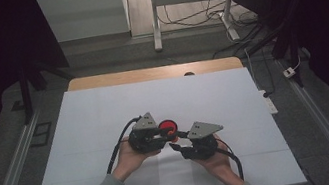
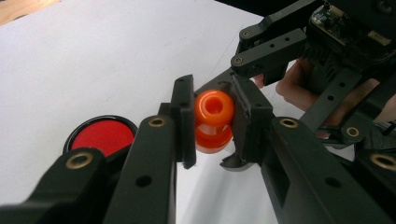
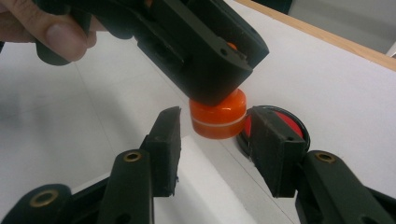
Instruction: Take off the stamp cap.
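Orange cap (image 2: 214,122) clamped by left gripper (image 2: 212,121); right gripper (image 3: 215,154) gapes; red disc (image 2: 104,136) beside.

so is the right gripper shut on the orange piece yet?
No, open. The right gripper has its jaws either side of the orange piece, with gaps; the left gripper is clamping it.
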Motion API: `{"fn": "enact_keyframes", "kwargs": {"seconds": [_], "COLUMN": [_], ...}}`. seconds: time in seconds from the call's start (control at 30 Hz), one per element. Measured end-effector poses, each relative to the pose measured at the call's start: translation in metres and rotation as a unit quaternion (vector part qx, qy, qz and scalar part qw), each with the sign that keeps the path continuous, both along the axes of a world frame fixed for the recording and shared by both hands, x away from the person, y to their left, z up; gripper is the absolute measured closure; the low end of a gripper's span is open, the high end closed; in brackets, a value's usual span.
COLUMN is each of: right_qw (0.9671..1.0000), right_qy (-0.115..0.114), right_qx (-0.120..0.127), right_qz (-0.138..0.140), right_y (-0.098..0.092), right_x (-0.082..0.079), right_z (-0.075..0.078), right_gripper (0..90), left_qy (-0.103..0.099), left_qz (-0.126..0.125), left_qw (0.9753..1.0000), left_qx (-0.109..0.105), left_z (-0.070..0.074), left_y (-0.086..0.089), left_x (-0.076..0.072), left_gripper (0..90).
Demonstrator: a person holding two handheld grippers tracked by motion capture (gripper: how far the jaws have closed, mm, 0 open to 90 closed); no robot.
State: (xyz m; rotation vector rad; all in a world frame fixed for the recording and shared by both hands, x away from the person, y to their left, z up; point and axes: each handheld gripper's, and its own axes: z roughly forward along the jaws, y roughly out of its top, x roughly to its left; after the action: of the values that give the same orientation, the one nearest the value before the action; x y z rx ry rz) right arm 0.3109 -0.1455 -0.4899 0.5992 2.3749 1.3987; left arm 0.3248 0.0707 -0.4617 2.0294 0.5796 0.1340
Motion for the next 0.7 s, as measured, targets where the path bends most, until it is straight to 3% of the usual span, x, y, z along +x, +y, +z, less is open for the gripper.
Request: {"fn": "enact_keyframes", "kwargs": {"seconds": [0.37,0.7], "right_qw": [1.0000,0.9999], "right_qy": [-0.001,-0.007], "right_qx": [-0.006,-0.010], "right_qz": [-0.003,-0.002], "right_y": [0.0006,0.0014], "right_x": [0.0002,-0.0008], "right_z": [-0.0006,-0.0010], "right_gripper": [62.2,63.8], "left_qy": [-0.001,0.000], "left_qz": [-0.001,-0.001], "left_qw": [1.0000,1.0000], "left_qx": [0.000,0.001], "left_z": [0.0001,-0.0003], "left_y": [-0.0002,-0.0002], "left_x": [-0.0004,0.0000], "left_gripper": [71.9,71.9]}}
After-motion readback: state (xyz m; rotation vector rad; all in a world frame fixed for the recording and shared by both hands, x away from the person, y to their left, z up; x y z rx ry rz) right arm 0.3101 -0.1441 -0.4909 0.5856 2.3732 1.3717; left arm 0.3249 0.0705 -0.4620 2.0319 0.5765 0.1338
